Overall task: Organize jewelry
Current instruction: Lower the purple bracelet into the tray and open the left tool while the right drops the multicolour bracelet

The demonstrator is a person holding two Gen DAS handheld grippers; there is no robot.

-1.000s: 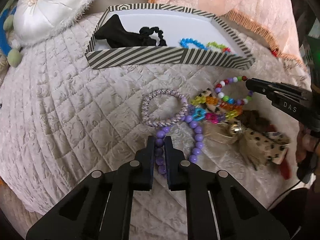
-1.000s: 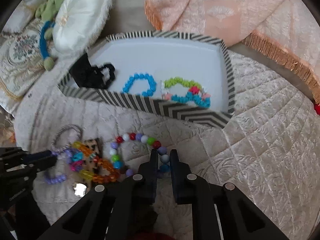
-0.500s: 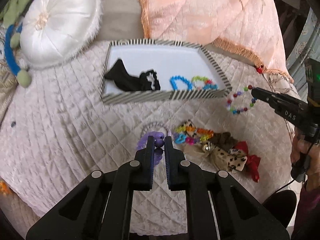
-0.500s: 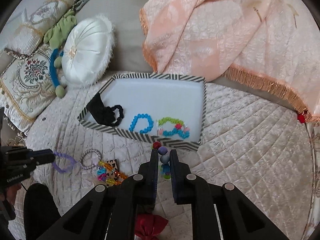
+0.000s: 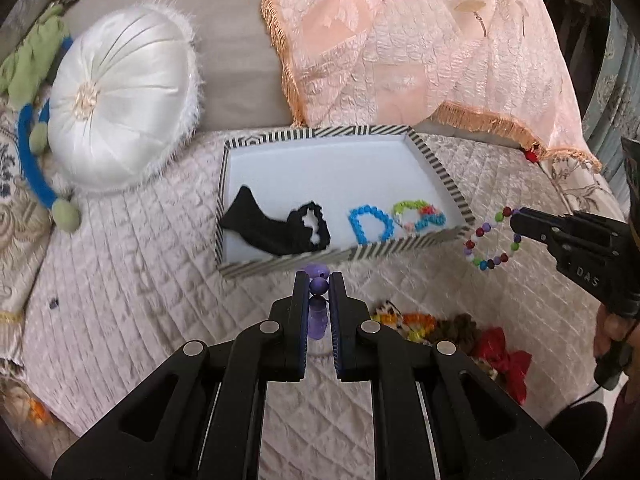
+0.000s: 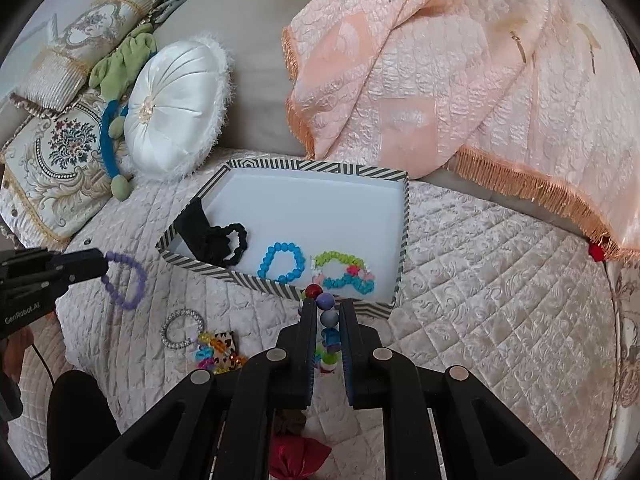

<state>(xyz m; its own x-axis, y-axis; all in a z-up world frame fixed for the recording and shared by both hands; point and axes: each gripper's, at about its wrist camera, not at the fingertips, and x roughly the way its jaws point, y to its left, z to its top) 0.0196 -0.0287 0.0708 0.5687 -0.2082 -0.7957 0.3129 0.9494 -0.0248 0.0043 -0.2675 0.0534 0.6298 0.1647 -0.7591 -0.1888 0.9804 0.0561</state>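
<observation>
A striped box (image 5: pixel 344 255) (image 6: pixel 280 285) with a white floor holds a black scrunchie (image 5: pixel 280 226), a blue bead bracelet (image 5: pixel 370 224) and a green-and-pink one (image 5: pixel 418 214). My left gripper (image 5: pixel 319 282) is shut on a purple bead bracelet (image 6: pixel 124 280), held in the air just short of the box's near wall. My right gripper (image 6: pixel 326 308) is shut on a multicoloured bead bracelet (image 5: pixel 492 240), which hangs to the right of the box's near right corner.
Loose jewelry lies on the quilted bed: a silver-grey ring bracelet (image 6: pixel 182 328), colourful chains (image 6: pixel 218 354), a leopard piece, a brown scrunchie (image 5: pixel 460 326) and a red bow (image 5: pixel 508 364). A white round cushion (image 5: pixel 120 96) and a peach blanket (image 5: pixel 420 48) lie behind the box.
Both grippers have lifted their bracelets off the bed and drawn up and back. The purple and the multicoloured bracelet now hang in the air near the box.
</observation>
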